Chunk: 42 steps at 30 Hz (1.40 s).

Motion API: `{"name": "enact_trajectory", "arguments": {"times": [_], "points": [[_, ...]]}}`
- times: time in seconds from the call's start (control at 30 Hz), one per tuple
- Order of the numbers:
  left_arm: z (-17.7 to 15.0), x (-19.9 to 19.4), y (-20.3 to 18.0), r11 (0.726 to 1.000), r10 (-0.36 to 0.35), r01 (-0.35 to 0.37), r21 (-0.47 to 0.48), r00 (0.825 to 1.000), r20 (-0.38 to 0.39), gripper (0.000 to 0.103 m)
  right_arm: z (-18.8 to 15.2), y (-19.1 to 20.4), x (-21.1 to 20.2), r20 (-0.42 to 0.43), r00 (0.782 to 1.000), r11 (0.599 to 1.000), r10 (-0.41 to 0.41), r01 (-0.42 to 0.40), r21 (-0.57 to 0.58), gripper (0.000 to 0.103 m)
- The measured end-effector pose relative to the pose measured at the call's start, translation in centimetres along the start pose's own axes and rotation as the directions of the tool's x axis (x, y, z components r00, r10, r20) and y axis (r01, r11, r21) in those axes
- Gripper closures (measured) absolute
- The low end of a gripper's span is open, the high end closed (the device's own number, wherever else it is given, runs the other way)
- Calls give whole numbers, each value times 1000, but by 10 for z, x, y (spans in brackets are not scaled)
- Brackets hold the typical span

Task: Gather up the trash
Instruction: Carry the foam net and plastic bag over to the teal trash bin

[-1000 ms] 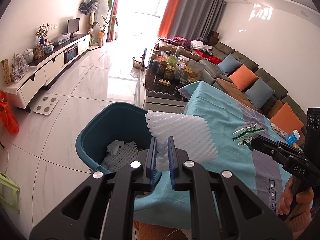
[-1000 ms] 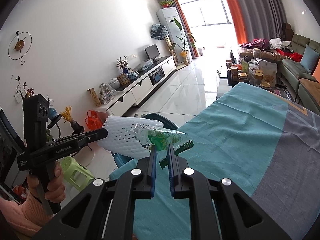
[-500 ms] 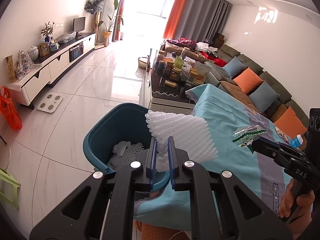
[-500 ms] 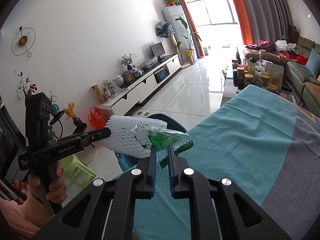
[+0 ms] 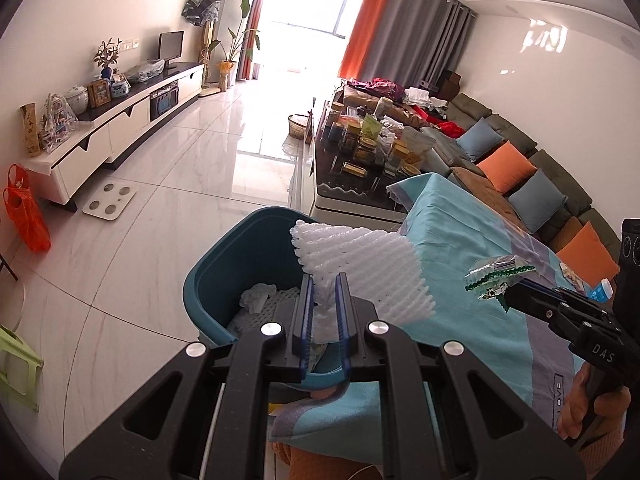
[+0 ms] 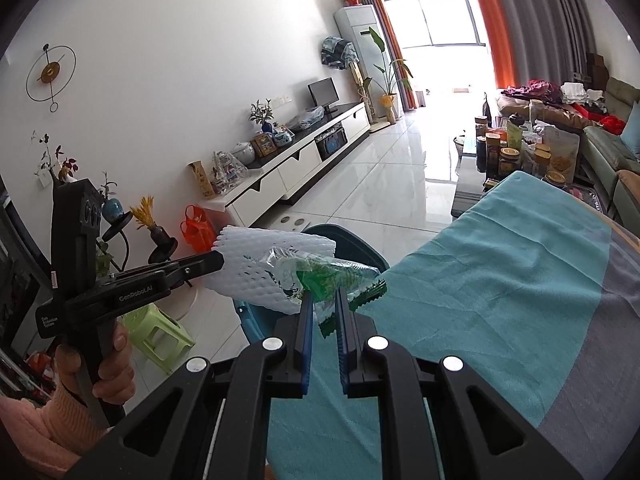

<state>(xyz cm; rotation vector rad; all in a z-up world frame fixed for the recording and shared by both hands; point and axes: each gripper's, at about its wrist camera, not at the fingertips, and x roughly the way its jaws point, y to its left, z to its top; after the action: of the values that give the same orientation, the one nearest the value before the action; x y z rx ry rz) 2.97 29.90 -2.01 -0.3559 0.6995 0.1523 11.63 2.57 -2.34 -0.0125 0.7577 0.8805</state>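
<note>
A white foam fruit net (image 5: 360,276) is held clamped in the left tool (image 5: 324,308) above the teal trash bin (image 5: 224,276), beside the teal-draped worktop (image 5: 480,320). To the bin's right, over the cloth, a crumpled green-and-clear wrapper (image 5: 496,276) is pinched in the closed right tool (image 6: 325,314).

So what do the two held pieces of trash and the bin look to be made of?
White net: soft foam mesh, matte, ribbed lattice. Wrapper: thin glossy plastic film, part clear, green print, zigzag-cut edge. Bin: teal, smooth, slightly shiny, probably moulded plastic.
</note>
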Motion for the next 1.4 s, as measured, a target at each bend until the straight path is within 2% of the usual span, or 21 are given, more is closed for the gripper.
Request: {"name": "enact_trajectory", "arguments": {"times": [0.37,1.4], "points": [[2,3,14,999,25,-25,-30,1000,-2,91,7,4,16,-22,1000,1000,5,-5,-25,93],[4,26,25,993,101,-102,-52,995,-23,91,16,12,57,-100,995,998,30,-36,-60,93]]}}
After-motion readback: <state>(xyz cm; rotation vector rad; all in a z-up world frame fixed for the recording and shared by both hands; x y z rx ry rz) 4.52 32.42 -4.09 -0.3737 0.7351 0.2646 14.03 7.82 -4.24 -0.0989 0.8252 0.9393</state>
